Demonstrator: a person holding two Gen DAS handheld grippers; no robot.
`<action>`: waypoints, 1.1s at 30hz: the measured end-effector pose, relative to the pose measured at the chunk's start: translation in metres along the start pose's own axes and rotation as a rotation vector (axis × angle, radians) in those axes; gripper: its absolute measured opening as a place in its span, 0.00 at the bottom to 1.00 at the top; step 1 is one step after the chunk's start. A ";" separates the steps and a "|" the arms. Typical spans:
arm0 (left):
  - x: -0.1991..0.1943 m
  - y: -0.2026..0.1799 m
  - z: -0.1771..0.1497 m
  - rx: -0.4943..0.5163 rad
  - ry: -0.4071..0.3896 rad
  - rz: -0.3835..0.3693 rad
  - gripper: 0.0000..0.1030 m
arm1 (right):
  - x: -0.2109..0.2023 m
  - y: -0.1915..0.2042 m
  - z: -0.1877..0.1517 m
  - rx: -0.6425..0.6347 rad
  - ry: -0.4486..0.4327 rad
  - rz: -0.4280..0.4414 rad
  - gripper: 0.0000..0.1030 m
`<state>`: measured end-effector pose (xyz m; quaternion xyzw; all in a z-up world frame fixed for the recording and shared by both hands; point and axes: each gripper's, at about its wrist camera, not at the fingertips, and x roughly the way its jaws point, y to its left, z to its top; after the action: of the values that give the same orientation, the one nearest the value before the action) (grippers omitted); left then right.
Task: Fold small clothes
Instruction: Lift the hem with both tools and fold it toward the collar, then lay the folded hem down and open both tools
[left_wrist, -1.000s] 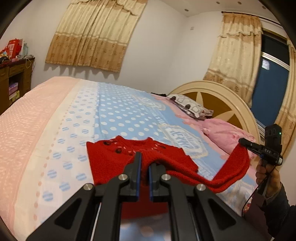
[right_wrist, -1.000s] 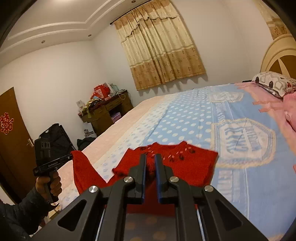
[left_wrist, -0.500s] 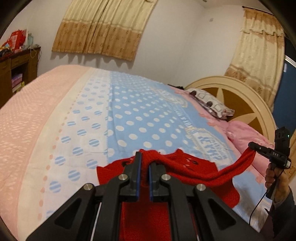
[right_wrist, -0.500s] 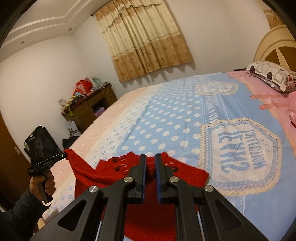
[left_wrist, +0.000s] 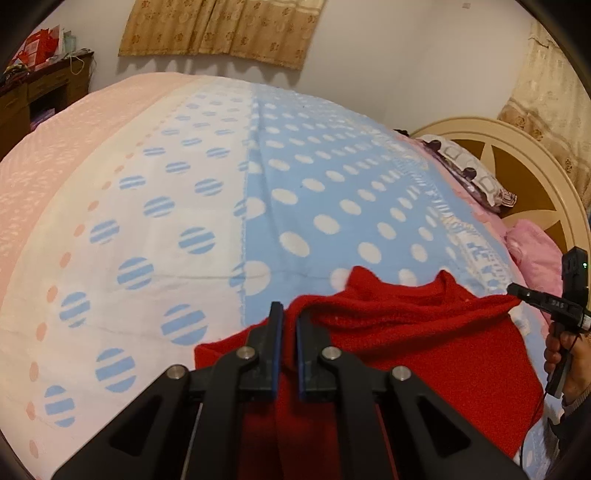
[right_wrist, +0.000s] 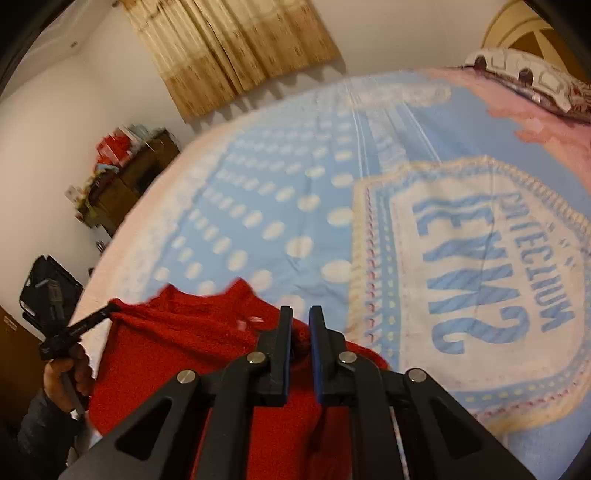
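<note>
Both the left gripper (left_wrist: 290, 325) and right gripper (right_wrist: 301, 325) are clamped on a red sweater (left_wrist: 424, 354), stretched low in the frame over the dotted blue bedspread (left_wrist: 295, 184).

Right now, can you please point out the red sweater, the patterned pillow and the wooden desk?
red sweater (left_wrist: 424, 354): left wrist view, on its flat knit body.
patterned pillow (left_wrist: 469, 173): left wrist view, on its top face.
wooden desk (right_wrist: 125, 184): right wrist view, on its front.
</note>
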<state>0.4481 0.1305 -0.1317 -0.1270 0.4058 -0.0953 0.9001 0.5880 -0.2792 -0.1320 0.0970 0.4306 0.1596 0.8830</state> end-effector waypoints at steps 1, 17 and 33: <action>0.001 0.000 0.001 -0.001 0.001 0.003 0.06 | 0.007 -0.004 0.001 0.001 0.009 -0.005 0.08; -0.040 -0.029 -0.005 0.122 -0.098 0.089 0.59 | -0.007 -0.008 0.006 -0.058 -0.039 -0.044 0.76; -0.033 -0.053 -0.068 0.325 -0.015 0.245 0.73 | -0.013 0.072 -0.086 -0.355 0.171 -0.135 0.78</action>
<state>0.3715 0.0786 -0.1361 0.0698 0.3908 -0.0483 0.9166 0.4981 -0.2142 -0.1528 -0.1030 0.4745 0.1812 0.8552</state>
